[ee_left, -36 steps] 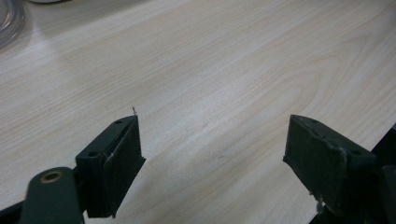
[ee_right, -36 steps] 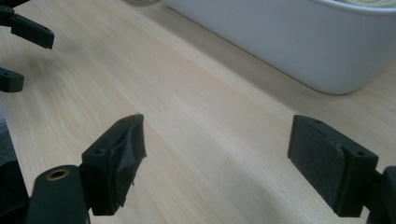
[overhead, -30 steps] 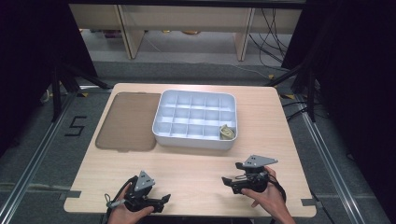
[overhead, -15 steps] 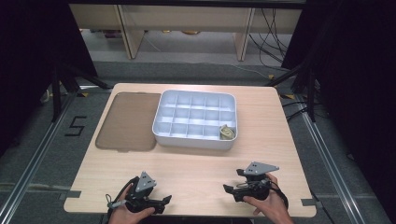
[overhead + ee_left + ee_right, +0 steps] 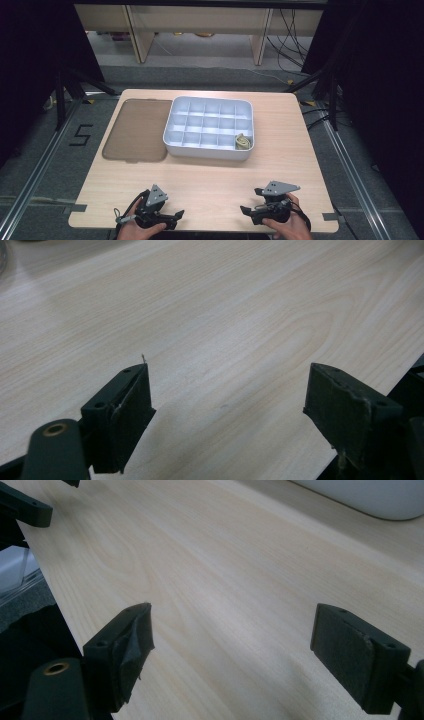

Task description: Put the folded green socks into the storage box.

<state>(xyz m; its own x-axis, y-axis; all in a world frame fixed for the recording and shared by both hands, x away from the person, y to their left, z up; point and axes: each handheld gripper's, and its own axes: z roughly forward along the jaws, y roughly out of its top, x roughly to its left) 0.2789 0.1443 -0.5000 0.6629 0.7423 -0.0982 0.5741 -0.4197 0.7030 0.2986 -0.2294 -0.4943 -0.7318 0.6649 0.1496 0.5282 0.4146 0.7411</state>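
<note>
- The brown lid [image 5: 135, 130], flat, smooth and round-cornered, lies far left on the table [image 5: 300, 145], touching the tray's left wall; a careless sweep could push it off the edge.
- The left gripper [image 5: 172, 216] rests at the near edge, jaws wide apart and empty over pale wood grain.
- The white plastic tray [image 5: 207, 150], a grid of small cells, holds one coiled tan strap [image 5: 242, 141] in its near right corner cell.
- The right gripper [image 5: 247, 211], also gaping and empty, sits near the table's lip; it could slip off.
</note>
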